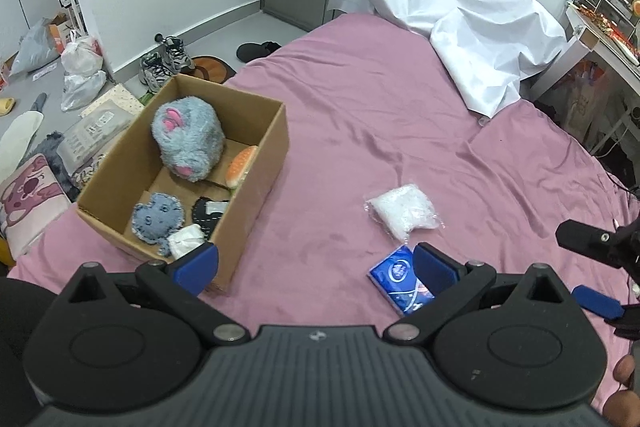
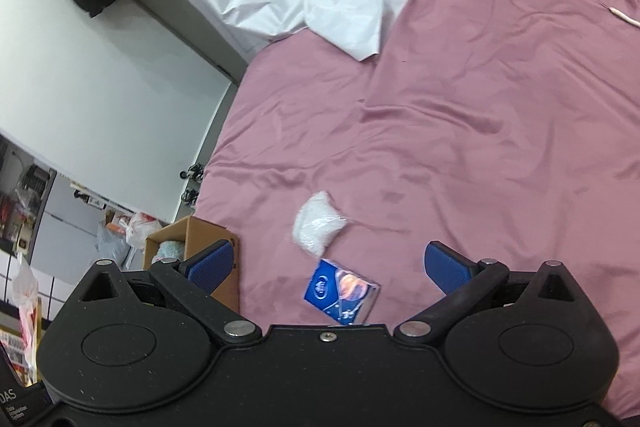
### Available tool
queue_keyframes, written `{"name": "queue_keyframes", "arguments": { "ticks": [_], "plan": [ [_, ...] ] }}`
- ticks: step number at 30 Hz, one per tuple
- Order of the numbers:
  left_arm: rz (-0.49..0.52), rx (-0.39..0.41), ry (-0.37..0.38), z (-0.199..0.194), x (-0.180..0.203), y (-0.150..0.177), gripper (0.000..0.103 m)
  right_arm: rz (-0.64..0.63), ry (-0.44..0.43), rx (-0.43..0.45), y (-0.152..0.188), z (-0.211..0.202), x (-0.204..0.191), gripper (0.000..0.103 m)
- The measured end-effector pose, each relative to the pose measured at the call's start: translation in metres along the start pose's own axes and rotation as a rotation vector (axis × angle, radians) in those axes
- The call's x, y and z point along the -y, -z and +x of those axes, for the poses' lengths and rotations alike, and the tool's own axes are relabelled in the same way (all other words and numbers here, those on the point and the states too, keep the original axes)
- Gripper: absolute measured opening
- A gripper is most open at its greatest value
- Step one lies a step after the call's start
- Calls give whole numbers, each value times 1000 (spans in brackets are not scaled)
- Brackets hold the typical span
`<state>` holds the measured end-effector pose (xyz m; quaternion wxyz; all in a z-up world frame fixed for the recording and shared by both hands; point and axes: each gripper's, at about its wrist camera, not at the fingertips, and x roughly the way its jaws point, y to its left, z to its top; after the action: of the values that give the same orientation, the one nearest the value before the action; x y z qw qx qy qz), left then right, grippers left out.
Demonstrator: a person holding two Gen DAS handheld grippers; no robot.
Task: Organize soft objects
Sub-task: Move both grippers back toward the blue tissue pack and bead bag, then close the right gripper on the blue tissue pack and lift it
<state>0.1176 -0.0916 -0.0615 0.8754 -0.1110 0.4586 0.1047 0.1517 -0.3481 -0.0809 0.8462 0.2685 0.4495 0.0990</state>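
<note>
Pink bedsheet (image 1: 360,115) covers the bed and fills most of both wrist views. A crumpled white sheet (image 1: 460,15) lies at the far side of it, spilling onto the pink fabric.

Open cardboard box (image 1: 256,163) sits on the left part of the bed, near its left edge. Contents, 5 items visible: grey-blue plush toy (image 1: 188,139) with pink ears at the far end; orange bread-shaped soft toy (image 1: 240,167) leaning against the right wall; flat denim-blue plush (image 1: 158,219) at the near end; a dark piece (image 1: 210,213) just right of it; a small white wrapped item (image 1: 186,241) at the near corner, touching the denim-blue plush.

Still on the sheet, right of the box and well apart from it: clear bag of white filling (image 1: 402,213), and nearer the camera a blue tissue pack (image 1: 400,277), lying just beside the bag.

Left gripper (image 1: 316,267): jaws spread wide, nothing between them; its right pad overlaps the tissue pack in view, contact cannot be told. Right gripper (image 2: 330,269): jaws also wide apart, empty, with the tissue pack directly between and beyond the pads.

Floor left of the bed: sneakers (image 1: 166,63), plastic bags (image 1: 82,55).
</note>
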Motion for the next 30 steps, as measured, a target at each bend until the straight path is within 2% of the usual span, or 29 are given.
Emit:
{"name": "queue_keyframes", "arguments": {
  "ticks": [4, 13, 19, 21, 24, 27, 30],
  "plan": [
    [-8, -4, 17, 7, 7, 1, 102, 39, 13, -13, -1, 5, 10, 103],
    [-39, -26, 73, 30, 18, -1, 100, 135, -19, -68, 2, 20, 21, 102],
    [-84, -54, 106, 49, 19, 0, 99, 205, -14, -109, 9, 37, 27, 93],
    [-100, -72, 120, 58, 18, 2, 94, 229, -14, -131, 11, 44, 30, 82],
    [-112, -93, 136, 72, 19, 6, 73, 252, -5, -147, 15, 52, 33, 66],
    [-117, -104, 155, 82, 18, 9, 61, 255, 4, -164, 19, 59, 33, 53],
    [-128, -131, 165, 96, 16, 13, 47, 263, -6, -193, 23, 69, 32, 47]
  ]
}}
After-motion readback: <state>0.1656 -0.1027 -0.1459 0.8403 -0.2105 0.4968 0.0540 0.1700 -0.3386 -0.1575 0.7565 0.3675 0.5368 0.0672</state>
